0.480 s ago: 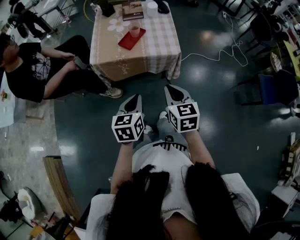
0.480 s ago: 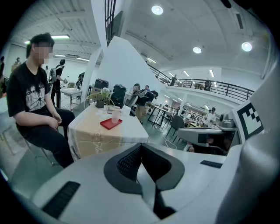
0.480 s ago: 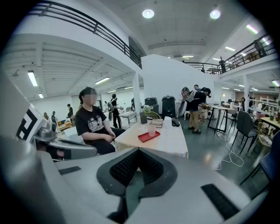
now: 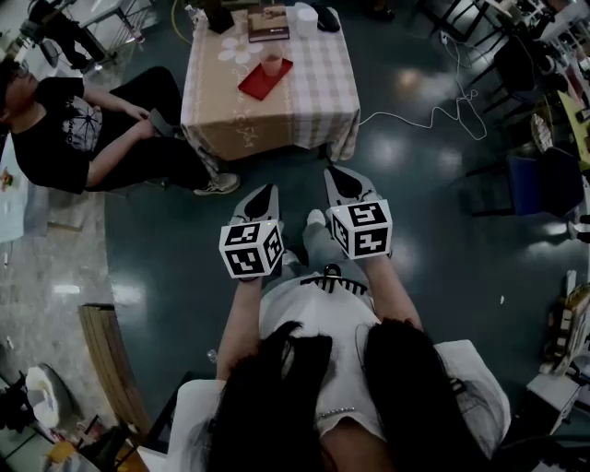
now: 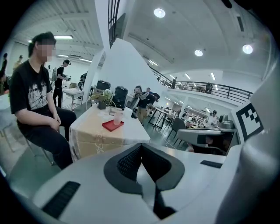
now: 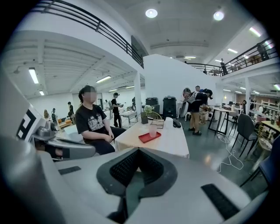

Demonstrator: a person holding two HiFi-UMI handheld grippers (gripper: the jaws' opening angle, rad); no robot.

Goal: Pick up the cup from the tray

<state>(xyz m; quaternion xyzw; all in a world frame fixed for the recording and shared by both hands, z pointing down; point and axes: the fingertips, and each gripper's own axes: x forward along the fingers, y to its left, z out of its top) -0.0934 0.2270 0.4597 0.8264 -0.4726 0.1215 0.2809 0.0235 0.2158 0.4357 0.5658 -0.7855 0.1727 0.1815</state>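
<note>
A translucent pink cup [image 4: 271, 61] stands on a red tray [image 4: 263, 83] on a table with a checked cloth [image 4: 313, 92], far ahead of me at the top of the head view. My left gripper [image 4: 262, 195] and right gripper [image 4: 342, 178] hang side by side over the dark floor, well short of the table. Both are shut with nothing between the jaws. In the left gripper view the cup [image 5: 117, 118] and tray [image 5: 113, 125] are small and distant beyond the gripper [image 5: 141, 147]. The right gripper view shows the cup [image 6: 152, 130] on the tray [image 6: 149, 137] above the gripper [image 6: 138, 150].
A person in a black shirt [image 4: 64, 129] sits at the table's left side. A book [image 4: 265, 23], a white container [image 4: 303, 18] and a dark object share the tabletop. A white cable [image 4: 433, 111] trails on the floor at the right, near chairs [image 4: 539, 175].
The head view has shifted slightly, so the table and the seated person sit a little differently in it. Both grippers keep the same pose and stay shut.
</note>
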